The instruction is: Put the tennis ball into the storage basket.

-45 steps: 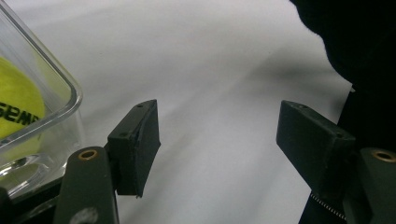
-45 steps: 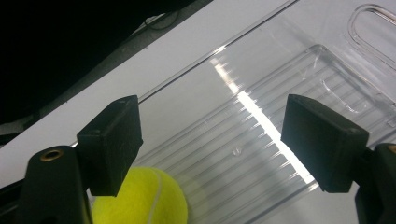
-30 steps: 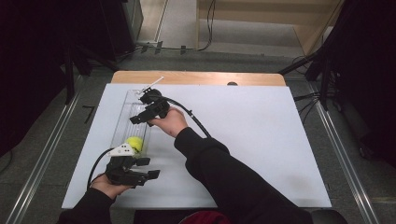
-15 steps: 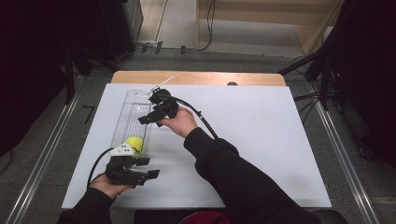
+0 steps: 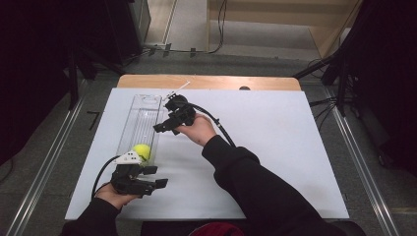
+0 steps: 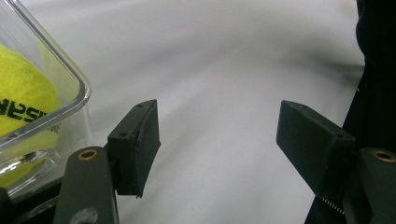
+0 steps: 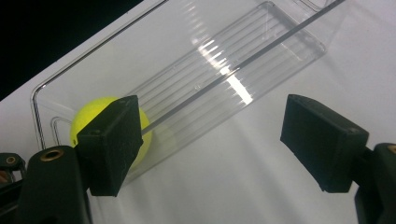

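A long clear plastic tray (image 5: 139,118) lies on the left part of the white table top (image 5: 275,142). A yellow tennis ball (image 5: 141,151) rests in its near end. My left gripper (image 5: 156,176) is just in front of that end, open and empty, with the ball (image 6: 22,105) behind the tray's corner wall (image 6: 70,77) left of its jaws. My right gripper (image 5: 164,117) hovers open over the tray's right edge near the middle. Its left jaw partly hides the ball (image 7: 91,119), and the ribbed tray floor (image 7: 224,79) stretches away beyond it.
A bare wooden strip (image 5: 211,81) runs along the table's far edge, with a thin white stick (image 5: 180,87) and a small dark spot (image 5: 244,88) near it. The white top right of the tray is open. Metal rails (image 5: 361,167) flank the table.
My right gripper has drifted a little to the right and toward the person, still open. The left gripper and the ball have stayed put.
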Tool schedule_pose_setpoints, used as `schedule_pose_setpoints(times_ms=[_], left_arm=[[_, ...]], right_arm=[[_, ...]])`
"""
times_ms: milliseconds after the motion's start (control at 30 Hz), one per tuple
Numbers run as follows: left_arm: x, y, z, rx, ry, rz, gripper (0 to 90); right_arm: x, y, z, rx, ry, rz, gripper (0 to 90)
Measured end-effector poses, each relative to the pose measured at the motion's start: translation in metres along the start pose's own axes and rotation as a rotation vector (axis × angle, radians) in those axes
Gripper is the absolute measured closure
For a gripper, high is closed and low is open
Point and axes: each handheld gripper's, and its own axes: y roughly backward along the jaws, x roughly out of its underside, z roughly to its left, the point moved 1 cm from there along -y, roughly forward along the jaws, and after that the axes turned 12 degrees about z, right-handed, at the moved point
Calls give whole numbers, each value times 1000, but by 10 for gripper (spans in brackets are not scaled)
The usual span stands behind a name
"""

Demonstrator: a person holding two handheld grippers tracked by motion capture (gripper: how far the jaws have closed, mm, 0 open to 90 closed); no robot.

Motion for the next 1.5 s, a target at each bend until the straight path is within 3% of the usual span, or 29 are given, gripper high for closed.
schedule_pose_setpoints(times_ms=[767,1500], left_arm=[[0,-2,1,-4,2,5,309],[0,-2,1,-9,-1,9,309]], right_arm=[[30,18,-15,-5,-21,-8,189],[60,33,-20,-11,-15,-15,196]])
